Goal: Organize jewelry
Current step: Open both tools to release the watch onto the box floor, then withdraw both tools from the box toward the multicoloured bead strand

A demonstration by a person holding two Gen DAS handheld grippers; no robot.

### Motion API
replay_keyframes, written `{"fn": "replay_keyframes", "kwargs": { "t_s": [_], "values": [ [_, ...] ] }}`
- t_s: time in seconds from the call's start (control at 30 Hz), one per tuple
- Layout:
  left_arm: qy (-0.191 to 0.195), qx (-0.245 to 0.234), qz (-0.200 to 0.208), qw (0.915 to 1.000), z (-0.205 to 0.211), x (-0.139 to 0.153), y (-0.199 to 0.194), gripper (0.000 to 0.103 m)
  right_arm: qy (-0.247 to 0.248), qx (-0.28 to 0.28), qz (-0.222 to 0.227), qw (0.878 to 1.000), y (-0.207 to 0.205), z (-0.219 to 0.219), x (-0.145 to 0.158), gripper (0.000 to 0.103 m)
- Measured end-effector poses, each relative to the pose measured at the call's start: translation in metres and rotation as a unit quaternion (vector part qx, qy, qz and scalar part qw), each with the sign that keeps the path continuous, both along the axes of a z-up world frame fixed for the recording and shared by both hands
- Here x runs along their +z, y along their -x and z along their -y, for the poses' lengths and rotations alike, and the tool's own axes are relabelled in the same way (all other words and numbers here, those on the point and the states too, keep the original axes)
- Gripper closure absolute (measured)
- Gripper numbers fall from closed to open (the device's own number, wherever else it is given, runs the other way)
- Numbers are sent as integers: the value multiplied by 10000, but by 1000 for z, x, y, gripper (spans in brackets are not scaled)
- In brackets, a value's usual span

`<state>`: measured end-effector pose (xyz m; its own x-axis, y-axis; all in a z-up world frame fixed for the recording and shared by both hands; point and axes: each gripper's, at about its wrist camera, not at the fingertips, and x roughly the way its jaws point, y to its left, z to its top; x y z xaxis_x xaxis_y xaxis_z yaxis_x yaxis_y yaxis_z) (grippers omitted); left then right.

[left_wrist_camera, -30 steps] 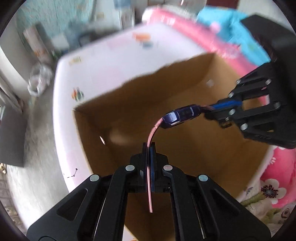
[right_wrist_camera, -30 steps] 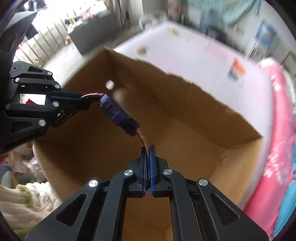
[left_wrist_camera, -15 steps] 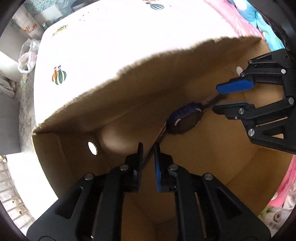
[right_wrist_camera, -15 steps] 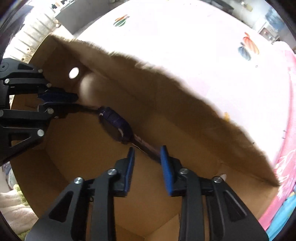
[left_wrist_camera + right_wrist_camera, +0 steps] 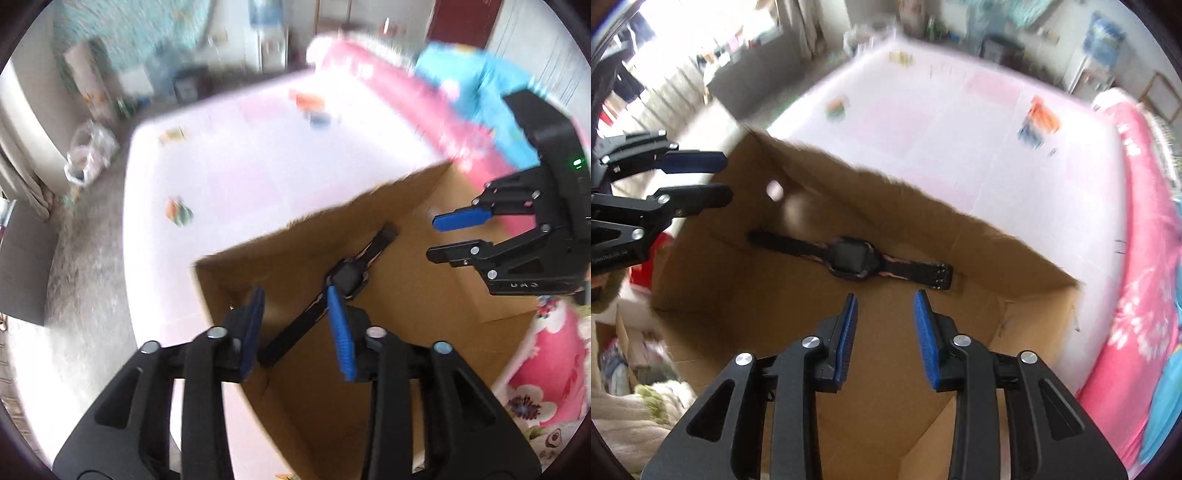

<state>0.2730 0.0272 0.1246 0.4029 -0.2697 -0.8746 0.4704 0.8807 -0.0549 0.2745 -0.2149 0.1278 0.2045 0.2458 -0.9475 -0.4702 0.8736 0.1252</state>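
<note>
A dark wristwatch (image 5: pixel 851 260) with pink-edged straps lies flat on the floor of an open cardboard box (image 5: pixel 960 229). It also shows in the left wrist view (image 5: pixel 345 277). My right gripper (image 5: pixel 884 308) is open and empty, raised above the box, just short of the watch. My left gripper (image 5: pixel 295 301) is open and empty above the box's near wall, with one strap seen between its fingers. Each gripper shows in the other's view, open: the right gripper (image 5: pixel 447 238) and the left gripper (image 5: pixel 716 177).
The box (image 5: pixel 424 302) stands on a white play mat (image 5: pixel 942 107) with small coloured prints. Pink and blue bedding (image 5: pixel 461 122) lies beside it. Cloth and clutter (image 5: pixel 635 398) sit at the lower left of the right wrist view. Furniture lines the far walls.
Both grippers held the watch by its straps, then opened and let go. The watch now lies in the box, and both grippers have lifted up and away from it.
</note>
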Motion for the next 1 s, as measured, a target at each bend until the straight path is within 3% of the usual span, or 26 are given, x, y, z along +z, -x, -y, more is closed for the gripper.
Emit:
{"fn": "replay_keyframes", "kwargs": {
  "t_s": [0.13,0.2,0.3,0.43,0.6,0.67,0.8,0.93,1.0],
  "values": [
    [529,203,737,9957,-37,35,58,50,-398,-224,975,9942,64,10,59,51],
    [668,317,1050,9917,-46,41,100,44,-717,-358,1249,9889,93,17,73,50],
    [723,668,1349,9860,-74,28,153,43,-1273,-546,1416,9802,131,32,78,50],
    [754,1227,1344,9804,-89,-7,194,43,-1857,-972,1289,9693,184,33,42,50],
    [1095,1854,698,9740,-100,-79,217,43,-2197,-1620,617,9600,213,14,-38,51],
    [1213,2025,478,9706,-104,-100,218,43,-2222,-1740,335,9588,214,-1,-63,58],
    [1235,2006,257,9715,-103,-125,211,51,-1943,-1660,251,9665,207,-30,-84,66],
    [975,1840,297,9776,-100,-130,206,58,-1668,-1630,277,9720,203,-49,-87,73],
    [1020,1782,224,9784,-100,-133,202,60,-1561,-1668,257,9732,197,-53,-94,76]
  ]
}}
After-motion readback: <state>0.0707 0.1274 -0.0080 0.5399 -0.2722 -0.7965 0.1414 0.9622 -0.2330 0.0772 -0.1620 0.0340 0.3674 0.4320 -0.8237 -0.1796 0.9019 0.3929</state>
